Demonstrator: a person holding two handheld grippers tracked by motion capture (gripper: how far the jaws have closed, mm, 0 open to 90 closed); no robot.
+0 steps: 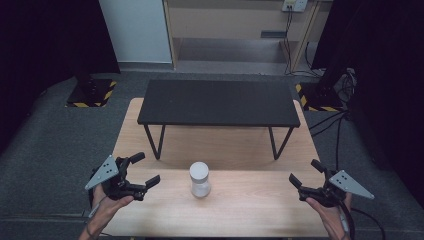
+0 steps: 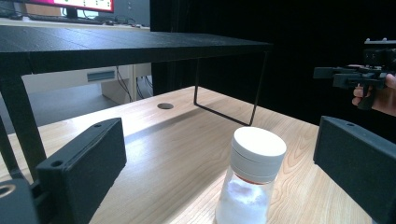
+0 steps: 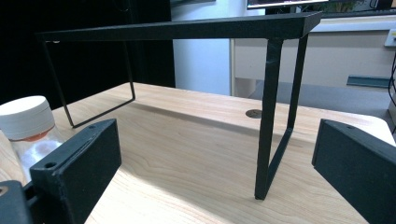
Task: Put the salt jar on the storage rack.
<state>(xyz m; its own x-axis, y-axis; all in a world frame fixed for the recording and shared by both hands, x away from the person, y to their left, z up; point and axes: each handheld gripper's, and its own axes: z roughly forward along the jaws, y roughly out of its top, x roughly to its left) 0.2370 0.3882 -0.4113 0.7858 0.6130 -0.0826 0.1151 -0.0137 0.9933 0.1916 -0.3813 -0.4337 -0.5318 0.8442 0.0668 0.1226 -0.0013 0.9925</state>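
On the left of the high view, the person's left hand (image 1: 107, 202) held the left gripper (image 1: 144, 170) just above the near left part of the pale wooden table (image 1: 250, 210). Its two black jaws stood wide apart with nothing between them, pointing toward the middle of the table. A grey three-cornered plate (image 1: 102, 171) sat on top of it.

Near the middle of the table's front part stood a small clear jar with a round white screw lid (image 1: 200, 179), upright, with a white substance inside. In the left gripper view the jar (image 2: 251, 175) rose in the space ahead of the spread jaws, touched by neither.

Behind the jar, further back on the wood, stood a low black rectangular shelf on thin black metal legs (image 1: 218, 102), its top spanning most of the table's width. A small round hole (image 2: 165, 106) showed in the wooden surface beneath it.

On the right, the person's right hand (image 1: 330, 215) held the right gripper (image 1: 306, 172) over the near right edge of the table, well apart from the jar. Its jaws were also spread wide and gripped nothing. In the right gripper view the jar (image 3: 29, 126) sat at the far left, beyond the left jaw, and one of the shelf's leg frames (image 3: 273, 116) stood ahead between the jaws.
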